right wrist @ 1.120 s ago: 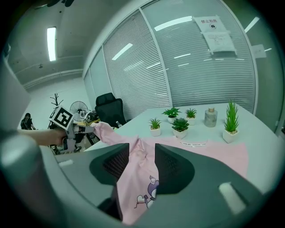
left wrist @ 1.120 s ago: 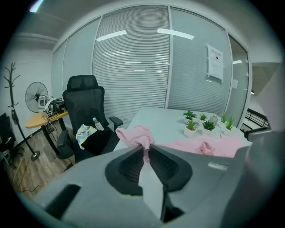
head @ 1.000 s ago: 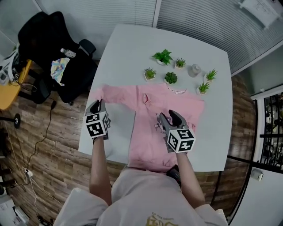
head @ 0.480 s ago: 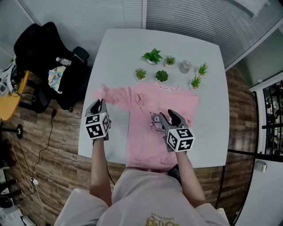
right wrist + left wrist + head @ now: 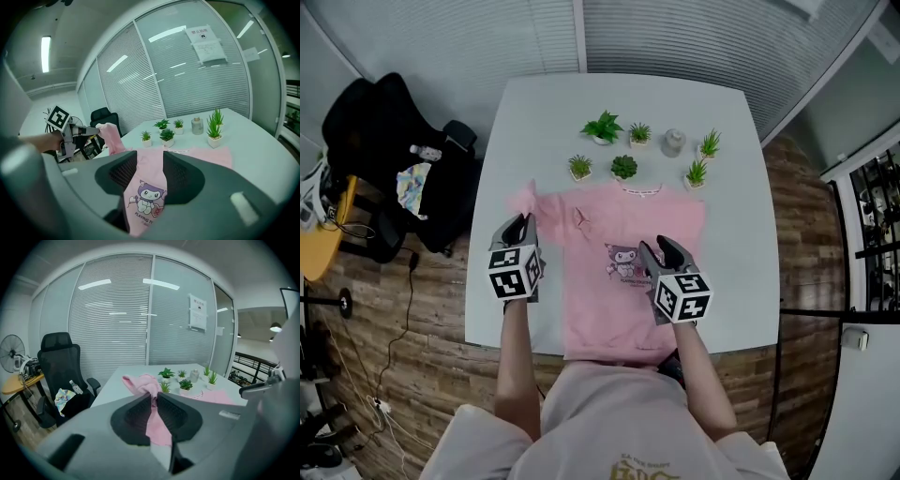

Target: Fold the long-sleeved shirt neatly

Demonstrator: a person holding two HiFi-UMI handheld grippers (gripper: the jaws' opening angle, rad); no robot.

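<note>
A pink long-sleeved shirt (image 5: 619,300) lies flat on the white table (image 5: 727,300), with its cartoon print (image 5: 623,262) facing up. My left gripper (image 5: 521,225) is shut on the shirt's left sleeve (image 5: 528,199) and holds the bunched end above the table, left of the shirt's body. In the left gripper view the pink sleeve (image 5: 149,385) runs out from between the pressed jaws. My right gripper (image 5: 658,247) hovers over the shirt's right half beside the print. Its jaws are closing but still apart, with only the shirt (image 5: 149,197) lying below them.
Several small potted plants (image 5: 623,167) and a grey jar (image 5: 674,142) stand in a row behind the shirt's collar. A black office chair (image 5: 384,141) with clutter on it sits left of the table. The table's near edge runs just under the shirt's hem.
The left gripper has carried the sleeve end up and to the right, toward the shirt's body. The right gripper has shifted slightly over the shirt.
</note>
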